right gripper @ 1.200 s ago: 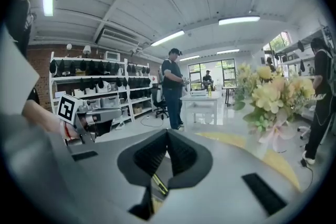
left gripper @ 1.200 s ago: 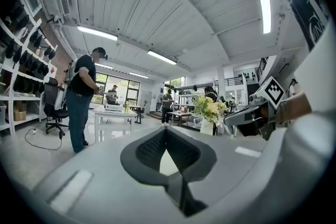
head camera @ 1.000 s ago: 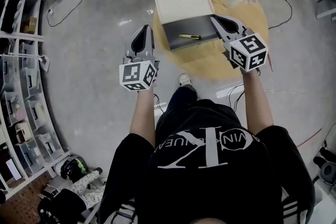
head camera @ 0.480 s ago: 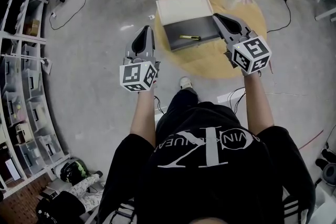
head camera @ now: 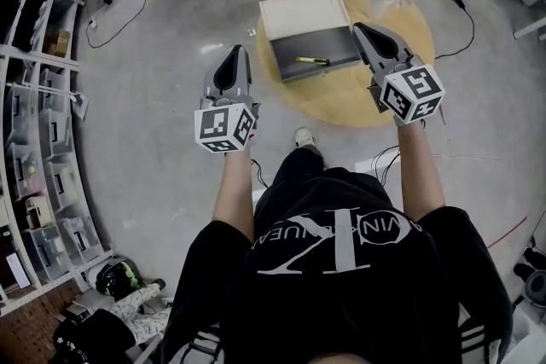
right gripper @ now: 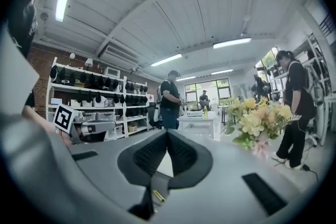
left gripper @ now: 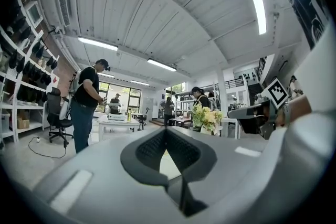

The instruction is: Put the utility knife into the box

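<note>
utility knife (right gripper: 157,196) mostly hidden, shelves (head camera: 34,124) cropped

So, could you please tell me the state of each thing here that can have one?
box: open, lid laid back.
utility knife: lying inside the box.
left gripper: shut, empty.
right gripper: shut, empty.

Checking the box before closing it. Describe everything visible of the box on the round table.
The box is rectangular and stands open on the round wooden table. Its shallow dark grey base holds a yellow utility knife lying flat. The pale cream lid lies back on the far side. The right gripper hangs by its right edge.
</note>
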